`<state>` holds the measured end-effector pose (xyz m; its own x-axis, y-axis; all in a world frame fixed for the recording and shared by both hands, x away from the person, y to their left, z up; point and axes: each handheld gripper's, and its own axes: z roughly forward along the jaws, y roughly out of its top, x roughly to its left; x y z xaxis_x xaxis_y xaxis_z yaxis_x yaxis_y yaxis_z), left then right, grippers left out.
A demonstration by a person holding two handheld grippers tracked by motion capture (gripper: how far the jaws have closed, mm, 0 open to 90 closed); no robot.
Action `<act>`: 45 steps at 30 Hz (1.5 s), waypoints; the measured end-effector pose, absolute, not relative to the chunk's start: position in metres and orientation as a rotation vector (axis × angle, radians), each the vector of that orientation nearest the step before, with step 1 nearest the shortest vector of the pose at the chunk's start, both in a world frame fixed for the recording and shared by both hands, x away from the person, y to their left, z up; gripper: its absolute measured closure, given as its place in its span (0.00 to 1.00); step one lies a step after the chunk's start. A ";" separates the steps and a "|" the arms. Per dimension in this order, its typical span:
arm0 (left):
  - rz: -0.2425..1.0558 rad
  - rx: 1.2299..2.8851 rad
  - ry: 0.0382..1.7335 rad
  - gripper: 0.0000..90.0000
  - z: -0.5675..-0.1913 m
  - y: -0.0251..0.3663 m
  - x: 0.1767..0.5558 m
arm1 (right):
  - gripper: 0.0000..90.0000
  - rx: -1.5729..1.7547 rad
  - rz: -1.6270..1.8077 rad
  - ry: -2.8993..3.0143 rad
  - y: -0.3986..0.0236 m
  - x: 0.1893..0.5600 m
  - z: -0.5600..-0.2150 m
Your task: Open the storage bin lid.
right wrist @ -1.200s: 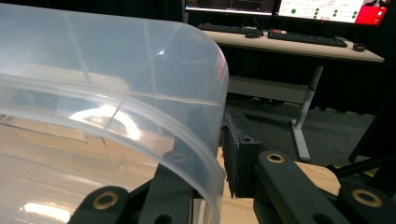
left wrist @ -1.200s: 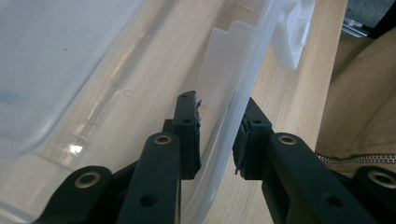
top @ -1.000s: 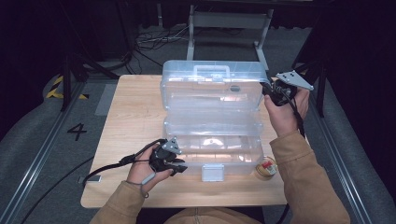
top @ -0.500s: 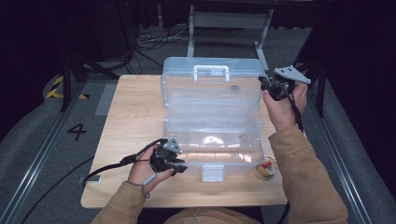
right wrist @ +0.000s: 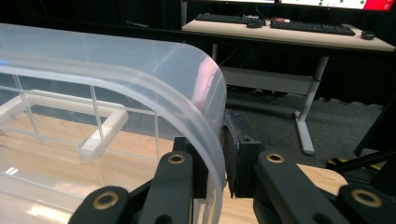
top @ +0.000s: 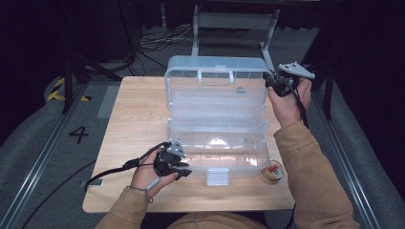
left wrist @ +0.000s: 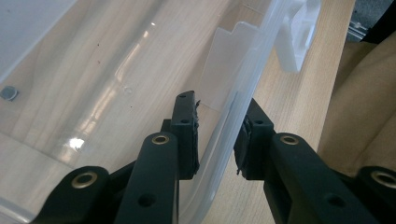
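Clearly the work in hand is opening the clear plastic box (top: 217, 138), which sits near the middle of the wooden surface (top: 129, 119), its front wall toward the near edge. The left tool (top: 177, 164) straddles the box's front rim near the left front corner; in the left gripper view one jaw stands inside the wall and one outside, with a gap on the inner side, so whether the pads truly press I cannot tell. Its job looks to be pinning the base down so it does not lift or slide. The right tool (top: 276, 85) is clamped on the right edge of the lid (top: 215, 88), the jaws tight on the curved rim in the right gripper view, holding the lid upright on its hinge. A white latch (top: 218, 177) hangs at the front, undone. A small roll of tape (top: 271, 171) lies near the right front corner, just beside the box.
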<state>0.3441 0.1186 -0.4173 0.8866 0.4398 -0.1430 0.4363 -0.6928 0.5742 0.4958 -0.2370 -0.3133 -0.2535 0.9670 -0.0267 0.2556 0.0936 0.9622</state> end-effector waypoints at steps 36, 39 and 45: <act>0.010 2.427 0.631 0.80 -0.417 0.118 0.344 | 0.91 1.216 1.242 1.601 -0.238 0.522 -0.326; 0.010 2.427 0.631 0.80 -0.417 0.118 0.344 | 0.91 1.212 1.247 1.606 -0.239 0.524 -0.327; 0.011 2.427 0.631 0.80 -0.417 0.118 0.344 | 0.91 1.207 1.260 1.605 -0.240 0.529 -0.330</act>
<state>0.3441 0.1184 -0.4174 0.8858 0.4420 -0.1412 0.4368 -0.6917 0.5751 0.5289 -0.2396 -0.3300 -0.2722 0.9622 -0.0070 0.2214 0.0697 0.9727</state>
